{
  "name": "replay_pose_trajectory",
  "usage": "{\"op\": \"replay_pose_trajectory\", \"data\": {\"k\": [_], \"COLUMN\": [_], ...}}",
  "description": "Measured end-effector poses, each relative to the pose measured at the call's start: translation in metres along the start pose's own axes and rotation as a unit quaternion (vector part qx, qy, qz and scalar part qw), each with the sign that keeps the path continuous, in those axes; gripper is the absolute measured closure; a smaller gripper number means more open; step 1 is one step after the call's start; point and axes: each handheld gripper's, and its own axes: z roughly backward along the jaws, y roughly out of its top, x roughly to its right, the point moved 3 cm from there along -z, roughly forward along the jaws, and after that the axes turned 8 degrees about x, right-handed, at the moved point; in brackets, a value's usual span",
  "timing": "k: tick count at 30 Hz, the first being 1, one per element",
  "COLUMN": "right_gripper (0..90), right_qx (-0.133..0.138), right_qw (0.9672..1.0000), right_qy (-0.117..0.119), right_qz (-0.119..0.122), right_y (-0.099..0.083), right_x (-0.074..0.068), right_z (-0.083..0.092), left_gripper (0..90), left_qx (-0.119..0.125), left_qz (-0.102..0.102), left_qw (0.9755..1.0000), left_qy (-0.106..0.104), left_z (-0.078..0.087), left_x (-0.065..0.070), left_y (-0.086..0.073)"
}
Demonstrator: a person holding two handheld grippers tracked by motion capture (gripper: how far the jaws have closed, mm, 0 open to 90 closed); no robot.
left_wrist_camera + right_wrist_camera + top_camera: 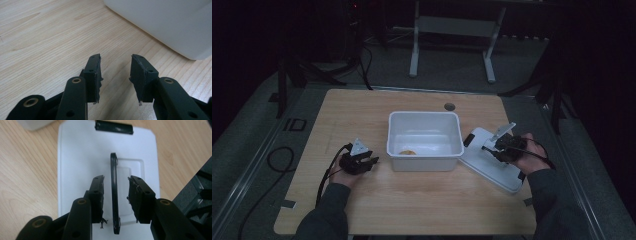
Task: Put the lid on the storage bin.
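Note:
A white lid lies flat on the wooden table, just right of a white plastic bin. The lid has an upright black handle and a black clip at its far end. My right gripper straddles that handle, one jaw on each side with a narrow gap to each pad. My left gripper rests low over the table left of the bin, open, with bare wood between its jaws. A small yellowish thing lies inside the bin.
The table has a round hole behind the bin. The lid's near right corner sits close to the table's right edge. A grey metal frame stands on the floor beyond the table. Cables trail off the left side.

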Motion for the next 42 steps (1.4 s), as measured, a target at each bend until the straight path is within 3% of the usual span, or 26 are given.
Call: {"op": "replay_pose_trajectory", "data": {"k": [11,33,42], "right_gripper": [67.4,73.8,76.7], "right_qx": [-0.055,-0.117,-0.127], "right_qw": [0.9983,0.9922,0.9907], "right_qy": [0.012,0.041,0.046], "right_qz": [0.014,0.017,0.011], "right_y": [0.000,0.001,0.000], "right_x": [0.003,0.010,0.017], "right_z": [-0.015,-0.040,-0.043], "left_gripper": [60.2,59.9,59.9], "left_qx": [-0.002,0.000,0.000], "left_qz": [-0.001,0.001,0.000], "left_qw": [1.0000,1.0000,1.0000], "left_qy": [-0.004,-0.007,-0.008], "left_z": [0.000,0.000,0.000], "left_x": [0.000,0.000,0.000], "left_y": [0.000,0.000,0.000]}}
